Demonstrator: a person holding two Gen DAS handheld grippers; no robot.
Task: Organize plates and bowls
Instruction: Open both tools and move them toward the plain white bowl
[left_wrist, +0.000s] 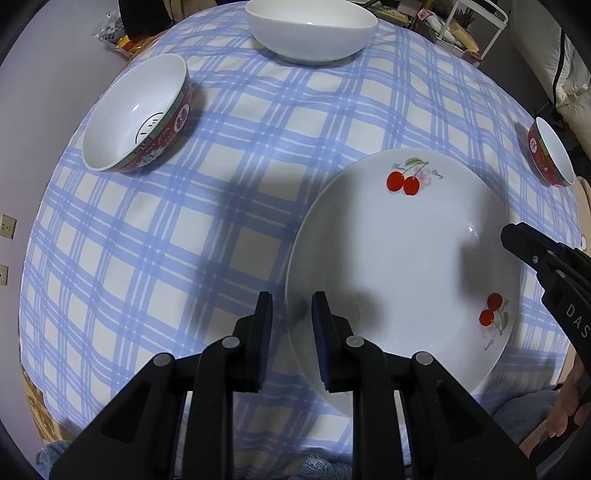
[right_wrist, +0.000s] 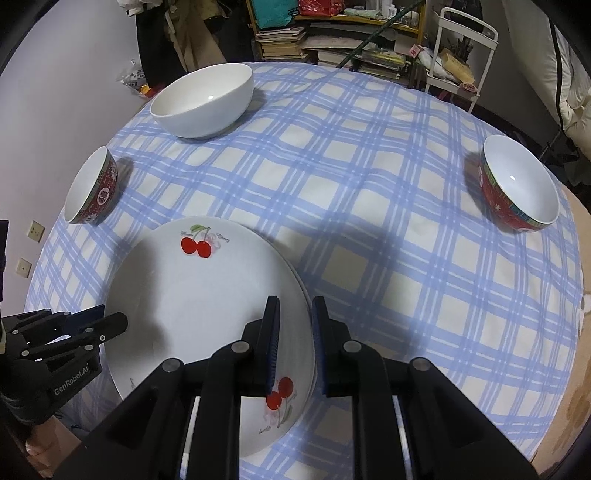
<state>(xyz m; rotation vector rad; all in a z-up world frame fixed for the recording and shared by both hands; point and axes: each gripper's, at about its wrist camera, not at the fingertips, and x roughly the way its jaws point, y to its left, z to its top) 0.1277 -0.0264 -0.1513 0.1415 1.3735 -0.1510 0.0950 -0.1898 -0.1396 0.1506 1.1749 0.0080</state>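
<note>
A white cherry plate (left_wrist: 402, 258) (right_wrist: 207, 306) lies on the blue checked tablecloth (left_wrist: 221, 206) near the front; a second rim shows under its right edge. My left gripper (left_wrist: 291, 325) is open, straddling the plate's left rim. My right gripper (right_wrist: 295, 332) is open, straddling its right rim. A big white bowl (left_wrist: 310, 29) (right_wrist: 205, 99) sits at the back. One red patterned bowl (left_wrist: 138, 112) (right_wrist: 92, 186) sits left, another red bowl (left_wrist: 552, 155) (right_wrist: 517, 184) sits right.
The round table's cloth (right_wrist: 369, 184) drops off at the edges. Behind it stand stacked books (right_wrist: 288, 40) and a white trolley (right_wrist: 461, 48). A grey wall with sockets (right_wrist: 37, 230) is on the left.
</note>
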